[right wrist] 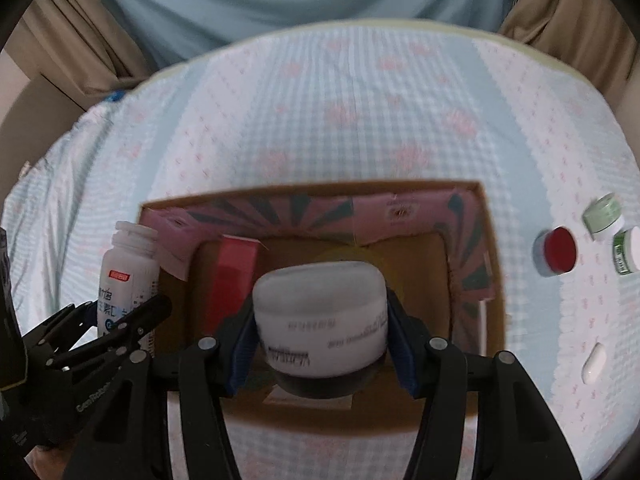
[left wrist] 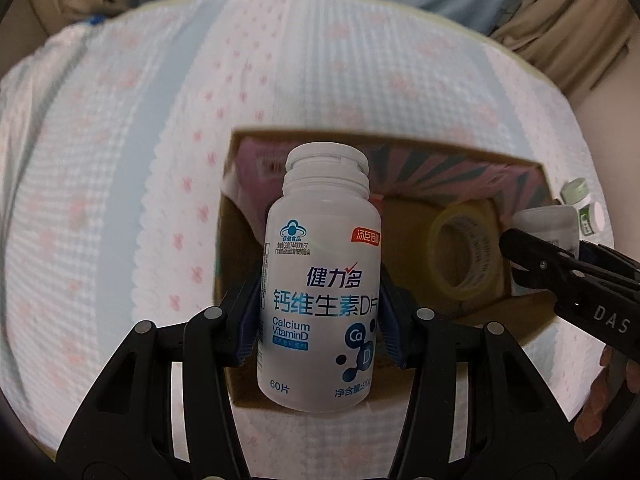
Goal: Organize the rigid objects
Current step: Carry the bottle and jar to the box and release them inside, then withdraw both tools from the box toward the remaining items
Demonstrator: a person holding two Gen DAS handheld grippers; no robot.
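Note:
My left gripper (left wrist: pixel 318 312) is shut on a white calcium and vitamin D bottle (left wrist: pixel 320 280), held upright above the left part of an open cardboard box (left wrist: pixel 520 164). The same bottle (right wrist: pixel 126 276) and the left gripper's fingers (right wrist: pixel 152 312) show at the left of the right wrist view. My right gripper (right wrist: pixel 320 340) is shut on a white jar with a dark base (right wrist: pixel 322 320), over the middle of the box (right wrist: pixel 494 264). That jar (left wrist: pixel 548 224) and the right gripper's fingers (left wrist: pixel 532 256) appear at the box's right side. A roll of yellow tape (left wrist: pixel 464 252) and a red carton (right wrist: pixel 230 284) lie inside the box.
The box stands on a bed with a checked, pink-flowered cover (right wrist: pixel 360 112). To its right lie a red-lidded jar (right wrist: pixel 556 252), a green-lidded jar (right wrist: pixel 604 216), a green-labelled bottle (right wrist: pixel 628 252) and a small white oval thing (right wrist: pixel 594 362). A person in a light blue top (right wrist: pixel 280 0) stands behind the bed.

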